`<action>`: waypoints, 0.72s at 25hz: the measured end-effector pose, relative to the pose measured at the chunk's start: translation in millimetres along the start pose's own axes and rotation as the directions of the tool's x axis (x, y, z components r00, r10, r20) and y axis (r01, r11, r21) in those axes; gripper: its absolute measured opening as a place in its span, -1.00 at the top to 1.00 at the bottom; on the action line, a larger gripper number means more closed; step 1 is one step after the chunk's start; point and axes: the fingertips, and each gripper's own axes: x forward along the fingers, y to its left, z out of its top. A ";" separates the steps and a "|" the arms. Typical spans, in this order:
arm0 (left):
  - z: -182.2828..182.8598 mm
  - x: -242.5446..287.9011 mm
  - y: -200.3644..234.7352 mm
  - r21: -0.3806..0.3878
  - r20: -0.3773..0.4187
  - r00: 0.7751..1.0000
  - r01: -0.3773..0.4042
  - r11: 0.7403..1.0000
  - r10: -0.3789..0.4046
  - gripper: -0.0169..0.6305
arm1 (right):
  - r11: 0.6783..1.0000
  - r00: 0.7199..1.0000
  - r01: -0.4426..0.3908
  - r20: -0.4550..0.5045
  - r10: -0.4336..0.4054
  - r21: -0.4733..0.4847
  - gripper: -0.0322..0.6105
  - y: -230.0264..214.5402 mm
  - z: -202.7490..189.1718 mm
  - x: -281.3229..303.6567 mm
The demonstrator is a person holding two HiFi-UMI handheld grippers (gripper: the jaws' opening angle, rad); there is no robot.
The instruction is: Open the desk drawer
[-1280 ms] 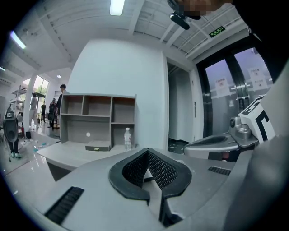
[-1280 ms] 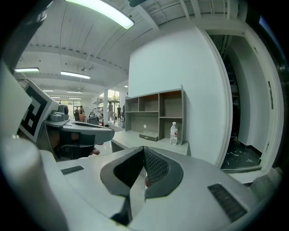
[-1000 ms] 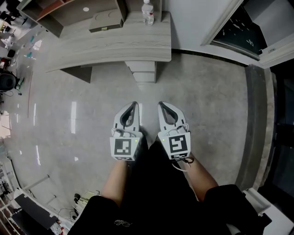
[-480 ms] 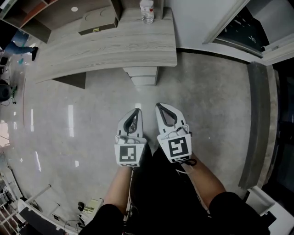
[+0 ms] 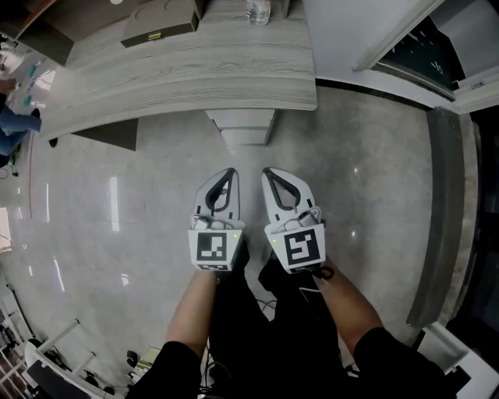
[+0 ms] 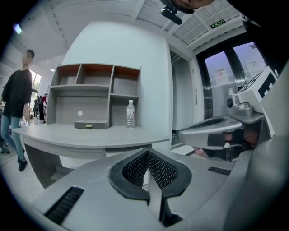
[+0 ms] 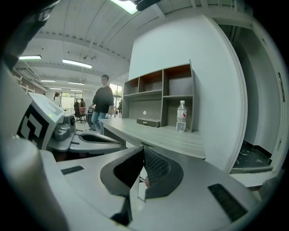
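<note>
left gripper [image 5: 229,171] and right gripper [image 5: 266,171] clenched shut, empty, side by side, well short of the desk drawer [image 5: 245,123] under the desk [image 5: 195,70]; probably rigid and smooth-sliding, best hooked at its front edge.

Grey wood-grain desk [image 5: 195,70]; white left gripper [image 5: 230,170] and right gripper [image 5: 265,170] with black-and-white square markers [image 5: 210,248].

We see a matt grey wood-grain tabletop [image 5: 195,78] and a glossy polished floor [image 5: 101,210] mirroring lights. The left gripper [image 5: 231,171] and right gripper [image 5: 265,171] look like smooth matt grey plastic, their fingers [image 6: 160,169] lined with black ribbed padding. The bottle [image 5: 259,11] is clear plastic.
</note>
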 end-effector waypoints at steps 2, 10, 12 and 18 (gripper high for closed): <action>-16.5 13.6 7.9 0.003 0.000 1.000 -0.004 1.000 0.004 0.93 | 1.000 1.000 0.006 0.016 -0.006 0.013 0.88 -2.4 -12.4 12.6; -71.0 78.7 27.3 0.053 0.048 0.999 -0.003 0.999 0.001 0.93 | 0.999 0.997 0.050 0.050 -0.051 0.012 0.88 -23.8 -71.8 69.5; -79.8 89.9 30.9 0.067 0.062 0.998 -0.003 0.998 -0.001 0.93 | 0.998 0.996 0.060 0.060 -0.060 -0.007 0.88 -28.2 -82.7 79.0; -94.5 112.7 25.0 0.186 0.147 0.988 0.030 0.982 -0.057 0.93 | 0.998 0.993 0.068 0.093 -0.066 -0.015 0.88 -30.9 -106.3 98.9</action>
